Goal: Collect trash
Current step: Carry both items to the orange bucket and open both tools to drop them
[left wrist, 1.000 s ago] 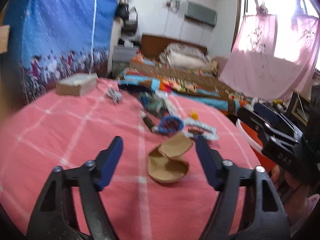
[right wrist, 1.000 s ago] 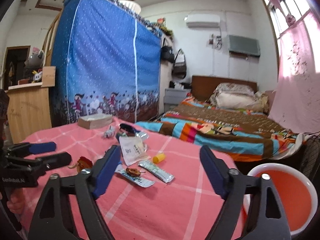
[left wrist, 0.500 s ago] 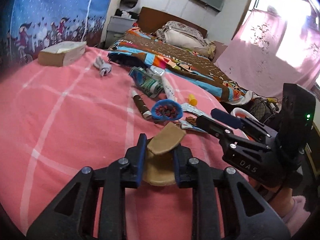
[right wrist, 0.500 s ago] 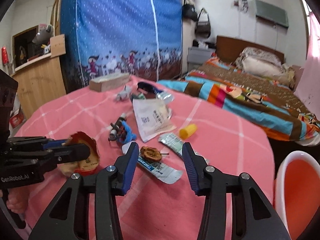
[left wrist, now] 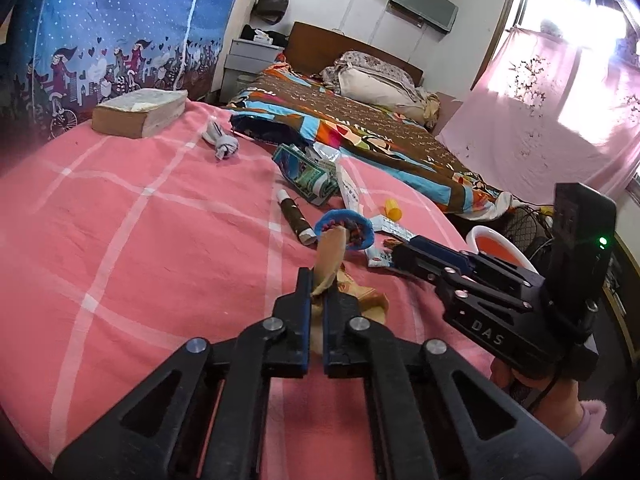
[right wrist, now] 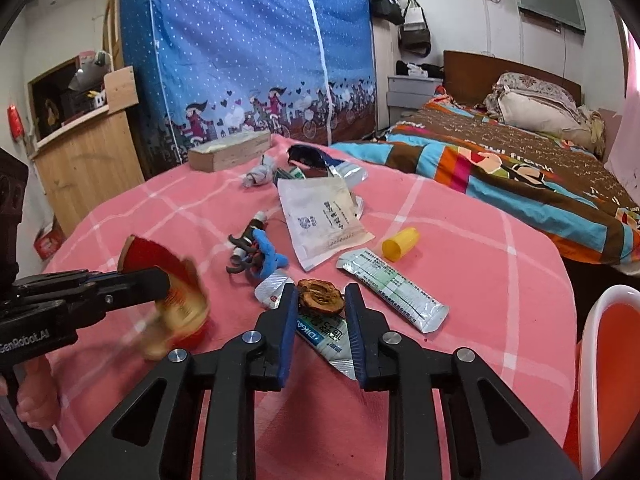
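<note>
1. The left gripper (left wrist: 316, 300) is clamped tight on a crumpled tan paper cup (left wrist: 332, 256), raised just above the pink checked tablecloth (left wrist: 140, 240).
2. The right gripper (right wrist: 320, 312) is closing; its blue pads flank a dried brown fruit core (right wrist: 320, 300) and a silver sachet (right wrist: 320, 330) reading "DIKA".
3. Its body reads "DAS" in the left view; the left one reads "GenRobot.AI".
4. A white pouch (right wrist: 324, 220) carries small illegible print.
5. A white-rimmed red bin (right wrist: 600, 360) stands at the table's right edge.
</note>
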